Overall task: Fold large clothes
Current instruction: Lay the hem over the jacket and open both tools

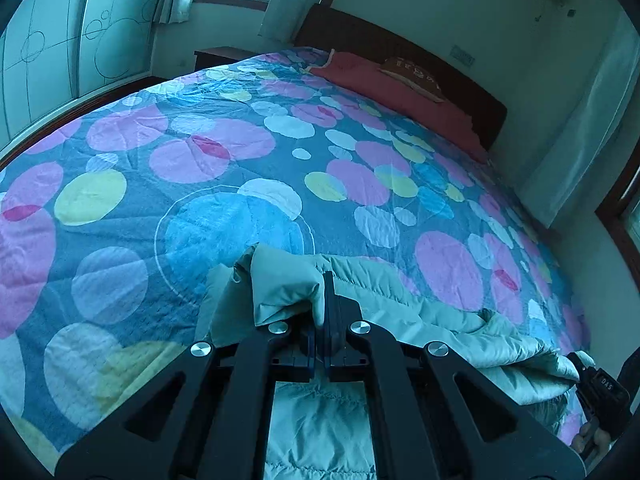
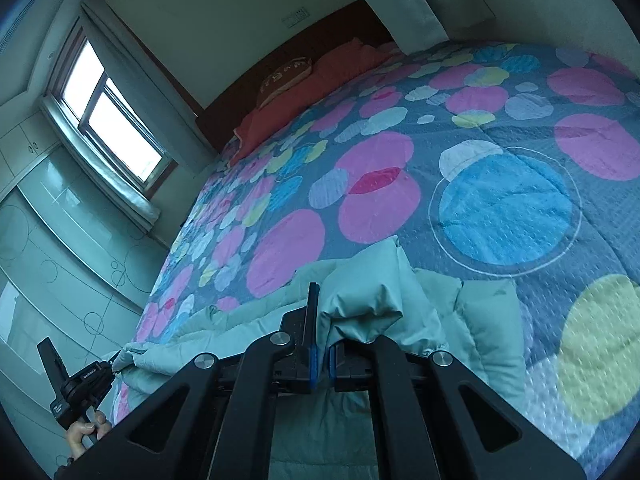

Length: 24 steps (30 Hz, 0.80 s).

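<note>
A large pale green quilted garment [image 1: 420, 312] hangs stretched between my two grippers, low over the near edge of the bed. In the left wrist view my left gripper [image 1: 325, 304] is shut on a bunched corner of it, and cloth drapes over one finger. At the far right of that view my right gripper [image 1: 574, 362] pinches the other end. In the right wrist view my right gripper [image 2: 322, 312] is shut on a folded corner of the garment [image 2: 372, 292]. My left gripper [image 2: 113, 365], held by a hand [image 2: 84, 432], clamps the far end at lower left.
The bed carries a blue cover with pink, yellow and blue circles [image 1: 240, 168]. Red pillows [image 1: 384, 84] lie against a dark headboard [image 1: 400, 48]. A window [image 2: 112, 120] and pale wardrobe doors [image 2: 60, 240] stand beside the bed, and a curtain [image 1: 592, 128] hangs near it.
</note>
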{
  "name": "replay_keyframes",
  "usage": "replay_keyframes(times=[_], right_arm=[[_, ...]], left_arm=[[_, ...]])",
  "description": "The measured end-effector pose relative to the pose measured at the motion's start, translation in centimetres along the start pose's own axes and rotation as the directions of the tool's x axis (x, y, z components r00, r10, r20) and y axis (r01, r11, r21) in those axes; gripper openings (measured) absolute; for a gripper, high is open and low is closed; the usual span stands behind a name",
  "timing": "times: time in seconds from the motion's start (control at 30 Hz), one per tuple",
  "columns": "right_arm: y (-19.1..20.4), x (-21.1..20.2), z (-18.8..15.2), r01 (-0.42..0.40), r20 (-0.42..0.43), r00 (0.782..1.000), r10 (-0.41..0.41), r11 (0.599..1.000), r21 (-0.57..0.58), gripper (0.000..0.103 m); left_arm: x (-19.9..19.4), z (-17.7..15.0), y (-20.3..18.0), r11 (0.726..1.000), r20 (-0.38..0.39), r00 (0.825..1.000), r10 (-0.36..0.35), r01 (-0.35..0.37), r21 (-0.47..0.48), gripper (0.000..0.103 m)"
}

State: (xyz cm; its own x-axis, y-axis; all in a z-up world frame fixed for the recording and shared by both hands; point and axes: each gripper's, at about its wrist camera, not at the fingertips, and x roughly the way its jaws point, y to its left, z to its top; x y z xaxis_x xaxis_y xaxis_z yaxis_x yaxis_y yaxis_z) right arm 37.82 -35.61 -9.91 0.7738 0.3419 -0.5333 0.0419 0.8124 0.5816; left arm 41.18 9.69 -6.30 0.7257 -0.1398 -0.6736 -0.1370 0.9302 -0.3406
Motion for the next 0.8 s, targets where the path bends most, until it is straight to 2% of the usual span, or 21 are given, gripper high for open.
replay_keyframes(times=[0.17,0.33,0.43,0.47,0.5,0.53,0.57,0.6,0.63,0.67,0.7,0.8], right_arm=[[-1.1,4.1,0.5,0.056,-0.050,0.997,-0.056,0.998,-0.006,0.003],[-0.9,5.6,1.2,0.093,-0.051,0.994,-0.095,0.995,-0.039,0.004],[-0.8,6.1,1.6,0.102,-0.065,0.992,-0.105,0.993,-0.053,0.005],[-0.8,6.1,1.8,0.100,-0.068,0.992,-0.103,0.994,-0.053,0.005],[-0.7,5.8,1.8,0.095,-0.067,0.993,-0.099,0.994,-0.053,0.008],[-0.7,5.5,1.9,0.086,-0.064,0.994,-0.090,0.995,-0.051,0.016],[-0.5,5.2,2.0,0.075,-0.059,0.995,-0.078,0.996,-0.048,0.022],[-0.4,4.7,2.1,0.064,-0.047,0.997,-0.066,0.997,-0.046,0.036],[-0.1,4.2,2.2,0.061,-0.030,0.998,-0.062,0.997,-0.048,0.049],[0.1,3.7,2.2,0.062,-0.007,0.998,-0.062,0.997,-0.053,0.053],[0.4,3.2,2.3,0.063,0.013,0.998,-0.063,0.996,-0.058,0.057],[1.3,2.5,2.3,0.067,0.034,0.997,-0.065,0.995,-0.078,0.057]], left_arm=[[3.9,0.5,-1.0,0.997,-0.021,0.999,0.049,-0.048,0.056,0.002],[6.6,1.2,-1.7,0.994,-0.031,0.997,0.076,-0.073,0.086,0.002],[7.1,1.7,-1.6,0.995,-0.046,0.996,0.077,-0.074,0.066,0.005],[7.1,1.8,-1.6,0.996,-0.050,0.996,0.073,-0.070,0.057,0.009],[6.8,1.8,-1.6,0.996,-0.048,0.996,0.069,-0.067,0.052,0.021],[6.4,2.0,-1.6,0.997,-0.039,0.997,0.063,-0.060,0.053,0.031],[5.8,2.2,-1.7,0.997,-0.022,0.998,0.057,-0.055,0.055,0.050],[5.2,2.4,-1.8,0.997,-0.002,0.998,0.058,-0.058,0.057,0.057],[4.4,2.7,-1.9,0.995,0.027,0.997,0.077,-0.078,0.062,0.059],[3.6,2.9,-1.9,0.993,0.052,0.994,0.094,-0.097,0.070,0.065],[3.1,3.2,-2.0,0.991,0.069,0.992,0.101,-0.106,0.076,0.067],[1.5,3.4,-2.1,0.991,0.088,0.993,0.082,-0.091,0.096,0.067]])
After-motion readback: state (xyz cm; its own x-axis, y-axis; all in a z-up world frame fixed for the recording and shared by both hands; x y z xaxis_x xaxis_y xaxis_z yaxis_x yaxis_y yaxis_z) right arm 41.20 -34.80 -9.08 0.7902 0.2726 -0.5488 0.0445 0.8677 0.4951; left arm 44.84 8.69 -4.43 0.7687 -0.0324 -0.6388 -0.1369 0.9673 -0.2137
